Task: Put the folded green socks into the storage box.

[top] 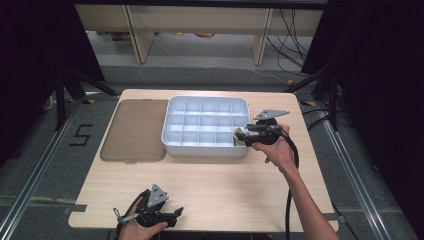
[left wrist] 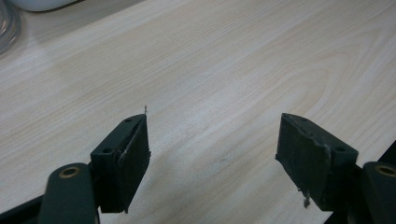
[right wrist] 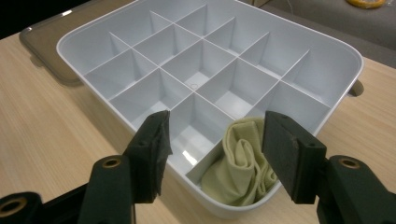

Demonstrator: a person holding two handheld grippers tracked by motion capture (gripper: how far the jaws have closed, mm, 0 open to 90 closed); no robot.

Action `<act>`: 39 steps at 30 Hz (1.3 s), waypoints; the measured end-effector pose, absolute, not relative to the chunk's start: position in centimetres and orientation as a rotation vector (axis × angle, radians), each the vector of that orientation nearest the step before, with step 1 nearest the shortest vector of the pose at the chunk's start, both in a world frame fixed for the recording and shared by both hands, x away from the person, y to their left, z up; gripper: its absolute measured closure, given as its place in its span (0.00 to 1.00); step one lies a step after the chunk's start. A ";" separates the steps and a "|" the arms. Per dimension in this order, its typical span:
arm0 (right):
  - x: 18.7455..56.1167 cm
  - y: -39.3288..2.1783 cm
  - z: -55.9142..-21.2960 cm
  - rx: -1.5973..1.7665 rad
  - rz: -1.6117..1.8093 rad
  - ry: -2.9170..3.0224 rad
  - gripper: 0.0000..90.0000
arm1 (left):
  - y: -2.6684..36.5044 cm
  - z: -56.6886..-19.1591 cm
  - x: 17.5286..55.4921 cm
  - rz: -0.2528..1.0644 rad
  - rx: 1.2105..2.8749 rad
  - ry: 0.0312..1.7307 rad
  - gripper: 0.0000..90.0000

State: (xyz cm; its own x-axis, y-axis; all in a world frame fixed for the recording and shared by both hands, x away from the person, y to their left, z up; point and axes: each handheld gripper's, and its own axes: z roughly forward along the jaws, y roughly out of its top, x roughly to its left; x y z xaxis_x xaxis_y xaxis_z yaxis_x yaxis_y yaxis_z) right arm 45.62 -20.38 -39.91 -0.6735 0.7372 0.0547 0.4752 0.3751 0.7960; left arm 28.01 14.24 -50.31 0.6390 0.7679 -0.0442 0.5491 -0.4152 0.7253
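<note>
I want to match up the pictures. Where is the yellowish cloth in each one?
High view: the cloth sits in the near right corner compartment of the white divided box, just off the right gripper.
Right gripper view: the cloth is low and right of centre, between the open jaws.
Left gripper view: bare table, no cloth.
Shared landmark: the white divided box.

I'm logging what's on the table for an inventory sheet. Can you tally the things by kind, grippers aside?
White divided tray: 1
Brown translucent lid: 1
Pale yellow-green cloth, in a near corner compartment of the tray: 1
Total: 3
</note>
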 end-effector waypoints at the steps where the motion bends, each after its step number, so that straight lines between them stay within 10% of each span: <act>1: 45.6 -20.5 -39.9 1.050 1.183 2.335 0.46 | 14.1 -50.4 28.0 0.382 2.100 1.037 0.28; 39: 41.3 -19.8 -41.7 1.072 1.295 2.362 0.38 | 14.2 -50.2 27.9 0.395 2.087 1.039 0.27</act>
